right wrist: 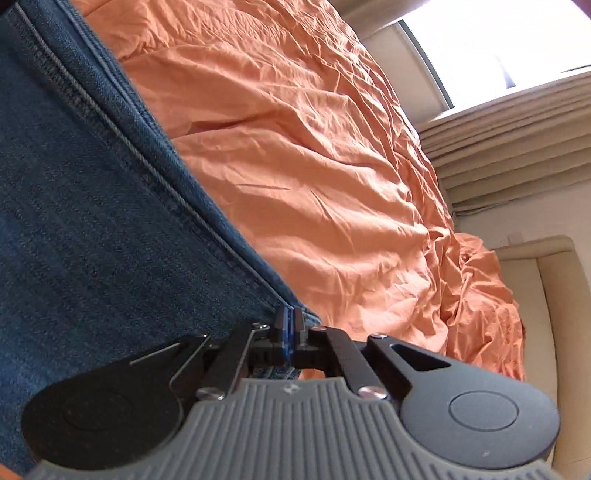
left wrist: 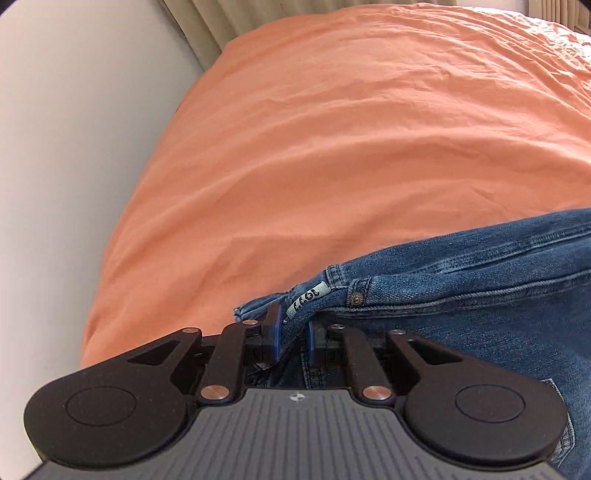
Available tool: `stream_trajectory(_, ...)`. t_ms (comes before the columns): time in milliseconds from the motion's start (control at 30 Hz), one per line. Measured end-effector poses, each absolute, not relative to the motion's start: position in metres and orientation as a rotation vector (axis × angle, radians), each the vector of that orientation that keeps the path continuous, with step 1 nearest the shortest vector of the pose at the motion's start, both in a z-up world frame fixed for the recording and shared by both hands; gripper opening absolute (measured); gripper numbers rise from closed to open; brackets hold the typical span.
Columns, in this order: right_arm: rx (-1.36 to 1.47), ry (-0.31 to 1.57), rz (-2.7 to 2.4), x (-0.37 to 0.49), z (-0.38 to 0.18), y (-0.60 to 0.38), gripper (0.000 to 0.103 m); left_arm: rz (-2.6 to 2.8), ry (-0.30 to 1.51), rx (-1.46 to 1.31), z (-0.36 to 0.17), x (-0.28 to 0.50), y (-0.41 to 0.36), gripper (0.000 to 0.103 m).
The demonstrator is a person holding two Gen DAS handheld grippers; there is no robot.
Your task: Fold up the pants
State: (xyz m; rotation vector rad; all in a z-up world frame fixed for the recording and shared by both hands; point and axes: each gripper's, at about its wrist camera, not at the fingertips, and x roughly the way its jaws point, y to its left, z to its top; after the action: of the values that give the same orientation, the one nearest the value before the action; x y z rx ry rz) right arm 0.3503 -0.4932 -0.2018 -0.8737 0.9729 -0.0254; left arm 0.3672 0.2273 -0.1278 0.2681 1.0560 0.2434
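Note:
Blue denim pants (left wrist: pixel 480 295) hang over the orange bedspread (left wrist: pixel 332 147) and fill the lower right of the left wrist view. My left gripper (left wrist: pixel 293 325) is shut on a thick bunch of the waistband, beside a white label and a rivet. In the right wrist view the same pants (right wrist: pixel 92 221) stretch across the left half, a stitched seam running diagonally. My right gripper (right wrist: pixel 290 325) is shut on the denim edge at the lower end of that seam, its blue pads pressed together on the cloth.
The wrinkled orange bedspread (right wrist: pixel 314 166) covers the bed. A pale wall (left wrist: pixel 55 166) and beige curtains (left wrist: pixel 195 26) lie beyond its left edge. On the right are a bright window (right wrist: pixel 498 48), curtains (right wrist: pixel 517 147) and a cream upholstered piece (right wrist: pixel 546 295).

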Motion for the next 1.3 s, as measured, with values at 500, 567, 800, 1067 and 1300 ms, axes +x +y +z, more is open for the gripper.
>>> stream_trajectory(500, -0.069, 0.928, -0.183, 0.306, -0.146, -0.584, 0.028, 0.131, 0.984, 0.063, -0.090, 0.329, 0.252, 0.032)
stream_trajectory(567, -0.083, 0.933, -0.183, 0.307, -0.148, -0.576, 0.028, 0.118, 1.003, 0.053, -0.087, 0.332, 0.251, 0.032)
stream_trajectory(800, -0.096, 0.944, -0.173, 0.306, -0.154, -0.552, 0.028, 0.032, 1.076, -0.004, -0.071, 0.341, 0.261, 0.033)
stream_trajectory(1067, -0.121, 0.958, -0.180, 0.302, -0.153, -0.545, 0.028, 0.008, 1.030, 0.068, -0.057, 0.353, 0.249, 0.091)
stream_trajectory(1300, -0.103, 0.947, -0.193, 0.299, -0.148, -0.550, 0.027, 0.123, 0.948, 0.067, -0.065, 0.335, 0.269, 0.087)
